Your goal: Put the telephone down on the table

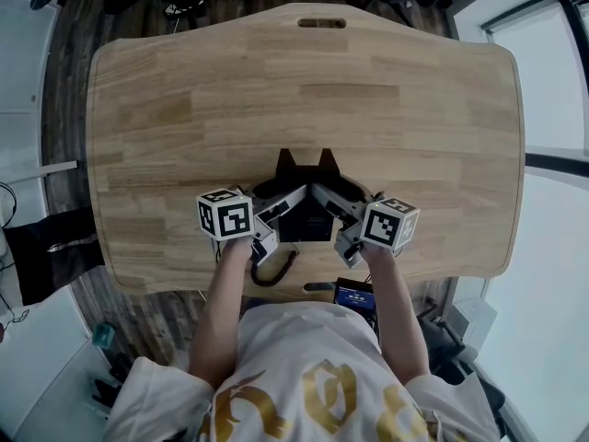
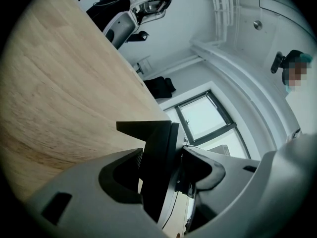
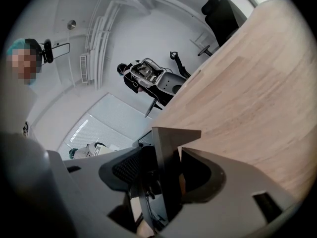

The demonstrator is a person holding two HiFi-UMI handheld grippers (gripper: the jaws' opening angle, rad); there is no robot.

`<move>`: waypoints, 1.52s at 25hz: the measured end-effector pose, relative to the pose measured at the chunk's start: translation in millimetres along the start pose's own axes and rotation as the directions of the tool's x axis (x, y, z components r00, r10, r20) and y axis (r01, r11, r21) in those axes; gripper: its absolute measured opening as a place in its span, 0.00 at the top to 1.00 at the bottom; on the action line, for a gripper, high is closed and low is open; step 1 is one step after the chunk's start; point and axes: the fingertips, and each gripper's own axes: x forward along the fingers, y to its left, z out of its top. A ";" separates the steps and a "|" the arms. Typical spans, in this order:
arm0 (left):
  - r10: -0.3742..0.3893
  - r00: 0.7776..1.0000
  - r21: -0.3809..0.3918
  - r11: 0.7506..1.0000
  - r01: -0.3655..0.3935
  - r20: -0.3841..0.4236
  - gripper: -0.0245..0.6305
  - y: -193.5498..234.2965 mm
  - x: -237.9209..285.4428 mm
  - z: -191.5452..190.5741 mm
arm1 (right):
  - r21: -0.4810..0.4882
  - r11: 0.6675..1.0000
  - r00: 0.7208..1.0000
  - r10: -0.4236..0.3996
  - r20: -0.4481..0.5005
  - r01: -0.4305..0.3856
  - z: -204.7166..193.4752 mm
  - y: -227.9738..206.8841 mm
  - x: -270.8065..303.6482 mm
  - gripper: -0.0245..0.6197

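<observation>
A black telephone [image 1: 305, 219] hangs between my two grippers, over the wooden table [image 1: 304, 99] near its front edge. Its curly black cord [image 1: 276, 271] dangles past that edge. My left gripper [image 1: 276, 208] holds the phone's left side and my right gripper [image 1: 337, 208] its right side. In the left gripper view the jaws of the left gripper [image 2: 163, 156] press on a thin black edge of the telephone [image 2: 157, 167]. In the right gripper view the right gripper [image 3: 166, 157] is clamped the same way on the telephone's dark edge [image 3: 168, 172]. Both point slightly downward.
The tabletop has a slot handle [image 1: 321, 23] at its far edge. A small device with a blue screen [image 1: 354, 296] sits below the near edge by my body. Dark gear [image 1: 51, 247] lies on the floor at left. Equipment on a stand [image 3: 148, 76] is across the room.
</observation>
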 end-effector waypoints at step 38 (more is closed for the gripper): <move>0.141 0.990 -0.079 0.987 -0.141 0.002 0.47 26.5 7.5 12.6 | -0.103 0.982 0.983 -0.149 0.106 0.160 16.3 -13.9 4.3 0.60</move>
